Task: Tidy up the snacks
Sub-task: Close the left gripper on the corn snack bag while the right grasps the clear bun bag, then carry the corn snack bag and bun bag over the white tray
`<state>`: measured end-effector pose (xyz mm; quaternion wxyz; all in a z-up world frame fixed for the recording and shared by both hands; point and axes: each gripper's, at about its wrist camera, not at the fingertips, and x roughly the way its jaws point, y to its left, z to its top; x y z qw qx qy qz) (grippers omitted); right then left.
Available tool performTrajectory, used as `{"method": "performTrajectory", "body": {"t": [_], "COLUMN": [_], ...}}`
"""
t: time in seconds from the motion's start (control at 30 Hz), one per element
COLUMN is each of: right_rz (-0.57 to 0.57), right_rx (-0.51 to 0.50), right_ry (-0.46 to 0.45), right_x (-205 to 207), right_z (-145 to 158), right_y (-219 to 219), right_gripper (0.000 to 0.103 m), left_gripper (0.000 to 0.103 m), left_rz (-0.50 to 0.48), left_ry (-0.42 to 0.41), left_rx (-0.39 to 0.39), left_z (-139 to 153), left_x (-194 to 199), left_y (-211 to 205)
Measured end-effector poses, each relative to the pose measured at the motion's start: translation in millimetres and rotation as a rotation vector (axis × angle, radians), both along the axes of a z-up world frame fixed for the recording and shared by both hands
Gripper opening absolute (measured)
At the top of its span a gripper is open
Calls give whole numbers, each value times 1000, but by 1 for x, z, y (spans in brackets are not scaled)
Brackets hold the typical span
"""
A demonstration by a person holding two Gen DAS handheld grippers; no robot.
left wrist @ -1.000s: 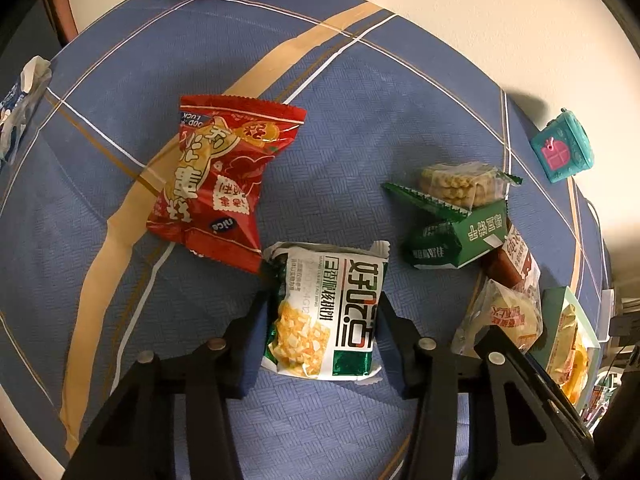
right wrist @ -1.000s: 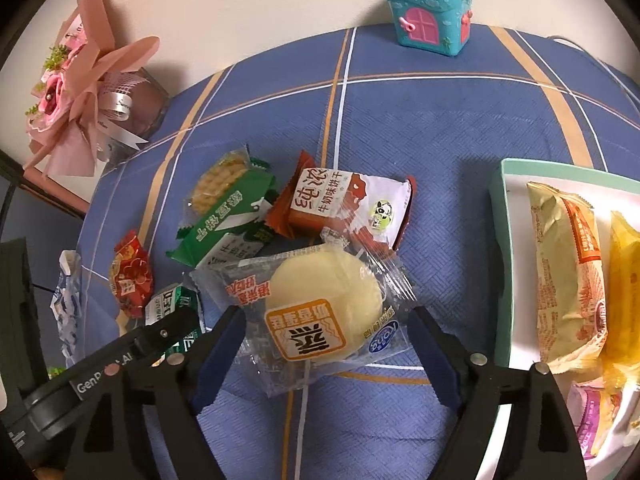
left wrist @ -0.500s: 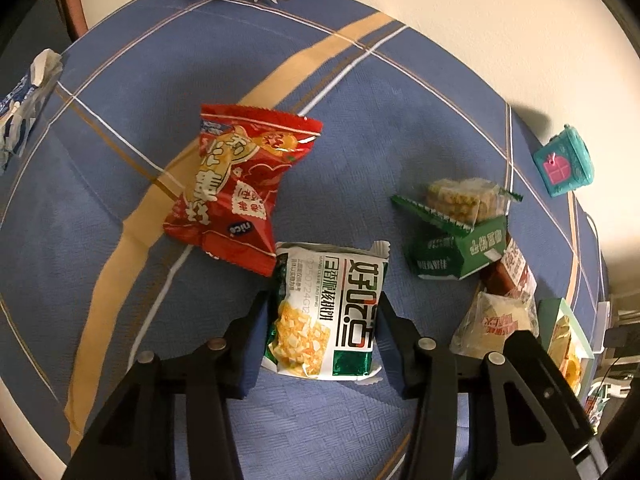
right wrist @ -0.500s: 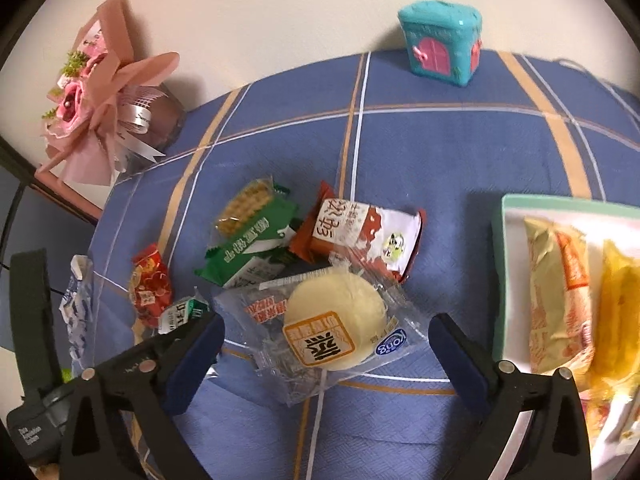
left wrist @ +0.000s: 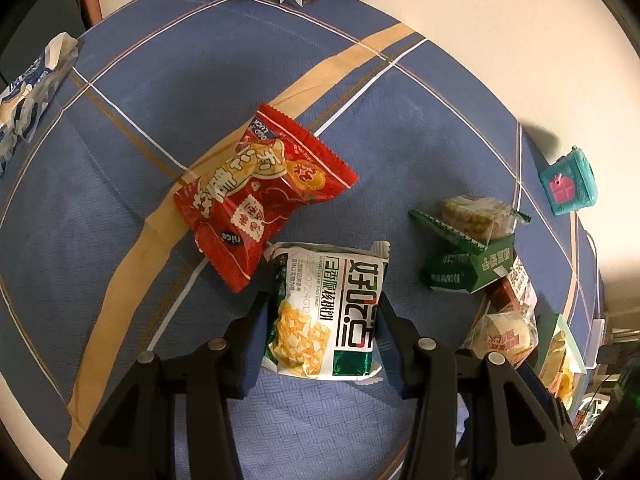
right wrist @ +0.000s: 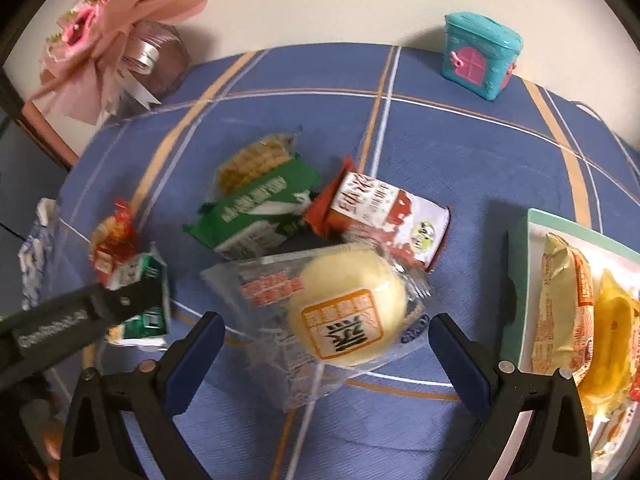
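My left gripper (left wrist: pixel 326 292) is shut on a white-and-green snack packet (left wrist: pixel 332 320), held just above the blue checked tablecloth (left wrist: pixel 200 80). The same packet (right wrist: pixel 148 300) shows at the left of the right wrist view. My right gripper (right wrist: pixel 326 324) stands wide open over a round yellow bun in a clear wrapper (right wrist: pixel 348 312). The bun lies between the blue pads (right wrist: pixel 200 344), and neither pad touches it. A red packet (left wrist: pixel 256 196) lies just beyond the left fingers.
A green packet (right wrist: pixel 256 208) and a red-brown milk snack (right wrist: pixel 380 216) lie behind the bun. At the right a pale green tray (right wrist: pixel 520 280) holds yellow packets. A teal toy house (right wrist: pixel 480 56) and a pink bouquet (right wrist: pixel 104 40) stand by the wall.
The right jaws have spread wider, away from the bun's wrapper, and that view has rolled a little. The left gripper still grips the white-and-green packet and has rolled slightly.
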<state>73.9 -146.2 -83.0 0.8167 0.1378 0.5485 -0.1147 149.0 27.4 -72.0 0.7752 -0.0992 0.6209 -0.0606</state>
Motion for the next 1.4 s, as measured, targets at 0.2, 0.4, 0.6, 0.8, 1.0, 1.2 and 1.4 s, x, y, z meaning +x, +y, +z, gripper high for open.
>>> {"method": "performTrajectory", "body": {"t": [0.2, 0.4, 0.6, 0.8, 1.0, 1.2, 1.4], "right_rz": [-66, -40, -68, -91, -82, -2, -26], "right_rx": [81, 82, 110, 117, 139, 108, 109], "right_ry": [-27, -37, -36, -41, -13, 99, 99], "right_x": [-5, -6, -8, -12, -13, -16, -24], "right_z": [-8, -6, -6, 0, 1, 4, 19], "right_y": [-18, -10, -14, -22, -25, -23, -32], "right_gripper": [103, 96, 63, 44, 40, 41, 77], "left_gripper": [51, 51, 51, 51, 51, 51, 51], "left_rz": [1, 0, -5, -12, -15, -16, -35], "left_ry": [10, 7, 5, -11, -18, -12, -1], "left_rx": [2, 4, 1, -3, -4, 0, -8], "left_z": [-7, -9, -9, -3, 3, 2, -5], "left_x": [-1, 0, -1, 0, 2, 6, 3], "left_y": [-3, -6, -6, -8, -12, -17, -21]}}
